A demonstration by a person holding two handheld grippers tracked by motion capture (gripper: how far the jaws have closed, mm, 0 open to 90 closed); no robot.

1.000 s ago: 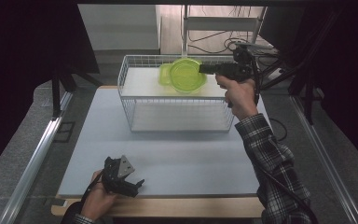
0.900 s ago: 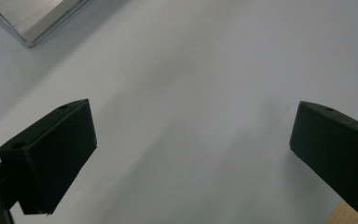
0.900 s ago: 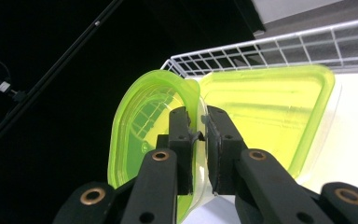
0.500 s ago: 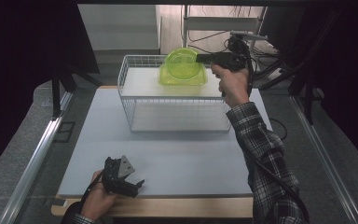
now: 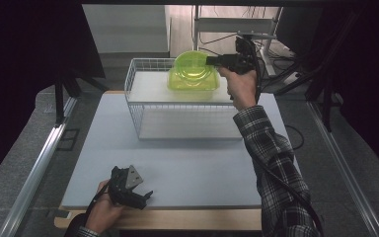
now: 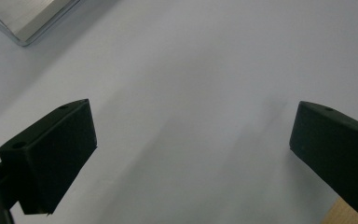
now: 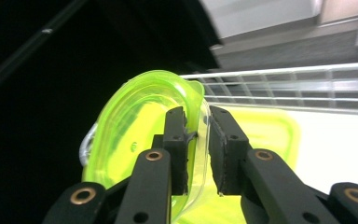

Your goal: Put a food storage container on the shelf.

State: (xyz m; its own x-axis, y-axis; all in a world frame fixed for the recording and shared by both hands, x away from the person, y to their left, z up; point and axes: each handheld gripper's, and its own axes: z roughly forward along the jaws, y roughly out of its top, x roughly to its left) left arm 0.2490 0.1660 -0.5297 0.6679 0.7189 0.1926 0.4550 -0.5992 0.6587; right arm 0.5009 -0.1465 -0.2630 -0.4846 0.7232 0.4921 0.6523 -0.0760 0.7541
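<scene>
Table: a flat pale grey table top with a light wood strip along the near edge. A silver metal rail runs beside it on the left.
Room: dark black walls on both sides, grey floor, and black cables lying on the floor at the back right.
Basket: one white wire basket stands at the far end of the table.
Bowl: one clear lime-green plastic bowl is tipped on its side, above a lime-green tub in the basket.
Right gripper: its jaws are nearly closed, pinching the bowl's rim.
Left gripper: it rests low at the near edge, jaws spread wide with nothing between.
Count: two grippers, one bowl, one tub, one basket.
</scene>
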